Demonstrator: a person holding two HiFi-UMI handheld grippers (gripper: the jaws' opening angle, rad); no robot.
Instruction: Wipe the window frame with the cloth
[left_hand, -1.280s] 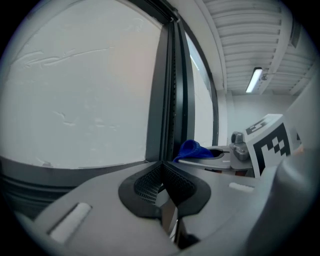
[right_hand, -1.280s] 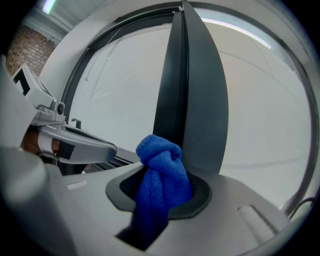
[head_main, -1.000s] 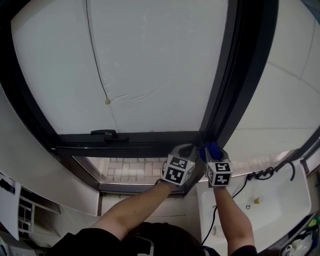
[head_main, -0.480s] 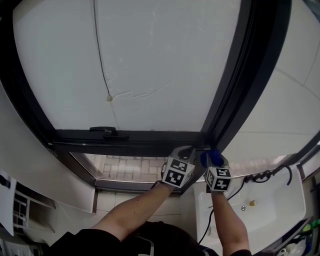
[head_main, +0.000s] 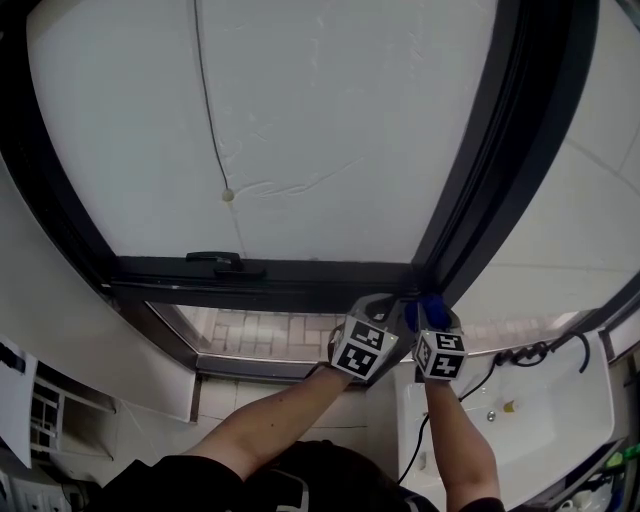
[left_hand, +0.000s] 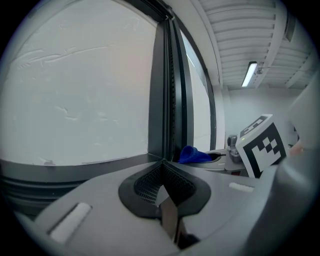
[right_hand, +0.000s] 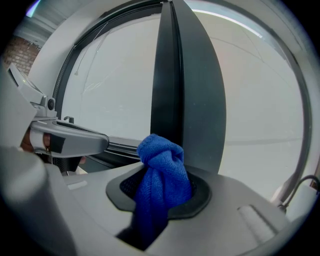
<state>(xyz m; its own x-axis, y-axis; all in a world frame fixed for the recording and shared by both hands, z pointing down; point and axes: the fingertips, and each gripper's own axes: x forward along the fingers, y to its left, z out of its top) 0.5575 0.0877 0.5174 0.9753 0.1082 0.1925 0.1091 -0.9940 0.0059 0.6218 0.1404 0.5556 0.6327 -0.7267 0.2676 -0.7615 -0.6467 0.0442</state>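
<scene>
Here, cloth (right_hand: 162, 170) in right hand-held gripper (right_hand: 158, 196).

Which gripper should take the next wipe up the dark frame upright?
Right. The right gripper holds the blue cloth, bunched right at the dark upright. The left gripper is empty, its fingers shut, so it has nothing to wipe with.

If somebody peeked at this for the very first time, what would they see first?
The bright blue cloth jumps out, bunched in the shut fingers of the right gripper, right in front of the dark upright of the window frame. Next come the black-and-white marker cubes low in the head view. The left gripper sits beside the right one, shut on nothing.
</scene>
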